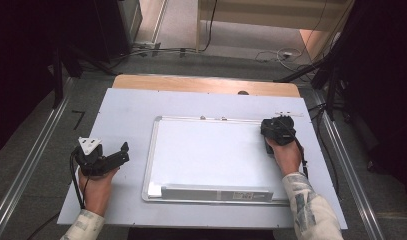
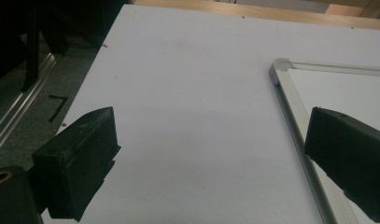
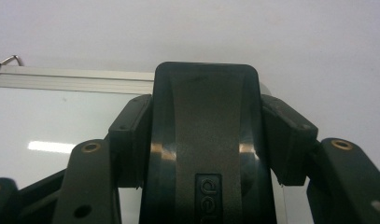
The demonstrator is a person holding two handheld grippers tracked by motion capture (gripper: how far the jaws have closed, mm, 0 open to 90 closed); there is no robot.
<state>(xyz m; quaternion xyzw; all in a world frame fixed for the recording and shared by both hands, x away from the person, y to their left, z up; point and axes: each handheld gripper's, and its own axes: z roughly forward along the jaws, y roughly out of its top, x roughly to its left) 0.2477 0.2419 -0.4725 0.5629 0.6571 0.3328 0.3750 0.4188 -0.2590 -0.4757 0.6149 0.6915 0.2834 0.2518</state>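
Our right gripper (image 1: pixel 272 135) clamps a black eraser (image 3: pixel 206 140) at the whiteboard's (image 1: pixel 211 155) far right corner. Our left gripper (image 1: pixel 122 152) rests left of the board, jaws apart.

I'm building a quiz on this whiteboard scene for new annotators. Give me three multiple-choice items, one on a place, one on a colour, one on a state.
1. Where on the whiteboard does the right gripper work?
A. near its far right corner
B. near its near left corner
C. at its centre

2. What colour is the eraser between the right gripper's jaws?
A. bright red
B. black
C. yellow

3. How do the left gripper's jaws stand?
A. shut on a marker
B. shut on the board's frame
C. wide apart with nothing between them

Answers: 1 A, the high view shows it by the board's far right corner. 2 B, the right gripper view shows a black moulded body clamped by both jaws. 3 C, the left gripper view shows bare table between the jaws.
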